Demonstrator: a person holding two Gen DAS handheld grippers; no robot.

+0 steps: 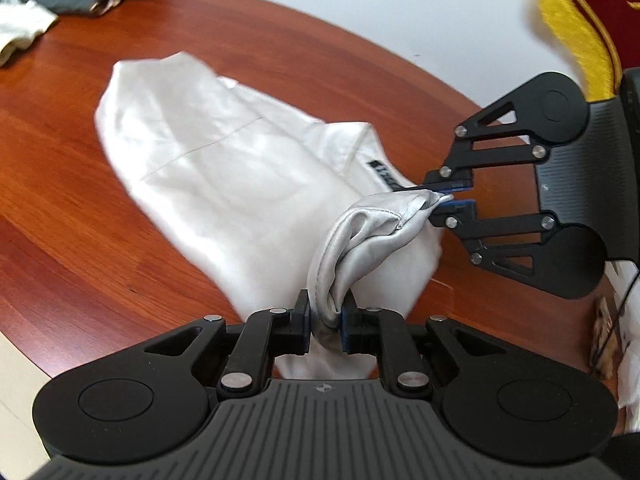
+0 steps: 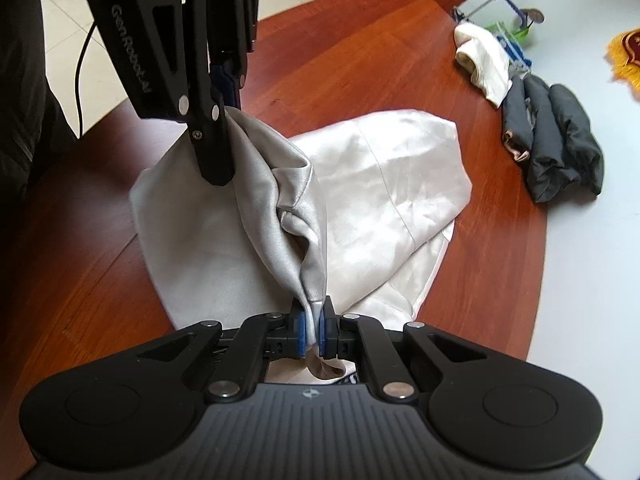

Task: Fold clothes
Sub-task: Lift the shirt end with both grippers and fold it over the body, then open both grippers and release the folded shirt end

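Observation:
A white satin garment (image 1: pixel 224 168) lies partly spread on the round wooden table (image 1: pixel 60 160), with its near edge lifted and bunched between both grippers. My left gripper (image 1: pixel 326 320) is shut on one gathered end of that edge. My right gripper (image 1: pixel 452 200) comes in from the right, shut on the other end beside a black label. In the right wrist view the right gripper (image 2: pixel 314 332) pinches a fold of the garment (image 2: pixel 400 184), and the left gripper (image 2: pixel 218 172) hangs down from the upper left, gripping the same raised ridge of cloth.
Folded dark grey clothes (image 2: pixel 556 148) and a cream cloth (image 2: pixel 484 64) sit near the table's far edge (image 2: pixel 536 264). A red banner with yellow fringe (image 1: pixel 580 12) lies on the pale floor beyond. A person's dark clothing and a cable show at the left of the right wrist view.

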